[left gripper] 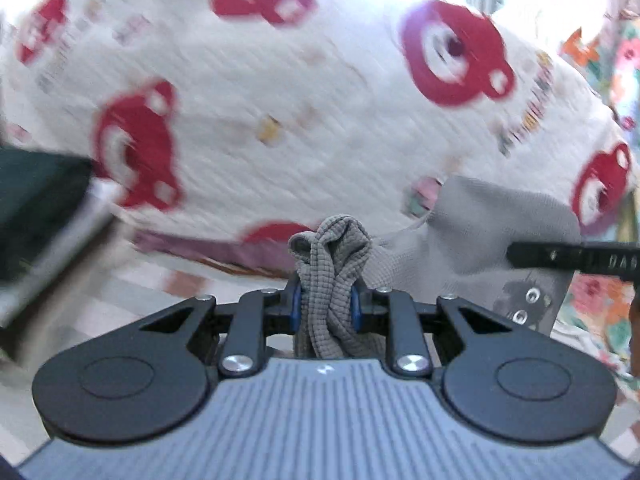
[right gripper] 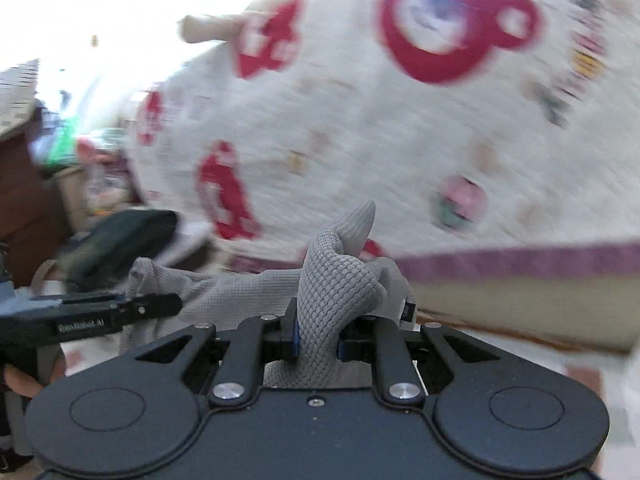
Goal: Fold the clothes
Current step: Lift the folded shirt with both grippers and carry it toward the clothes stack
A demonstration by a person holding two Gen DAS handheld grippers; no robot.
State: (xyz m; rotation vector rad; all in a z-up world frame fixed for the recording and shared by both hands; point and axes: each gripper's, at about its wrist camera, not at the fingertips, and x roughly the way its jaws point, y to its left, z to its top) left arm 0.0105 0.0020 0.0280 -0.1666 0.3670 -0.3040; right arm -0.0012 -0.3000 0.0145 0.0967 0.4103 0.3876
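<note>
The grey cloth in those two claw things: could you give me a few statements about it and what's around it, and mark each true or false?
1. Both grippers pinch the grey waffle-knit garment. True: left gripper, right gripper.
2. The left gripper is open and empty. False: it is shut on bunched grey fabric.
3. The white bedspread behind carries red prints. True.
4. The garment is bright green. False: it is grey.
5. The bedspread has a purple border. True.
</note>
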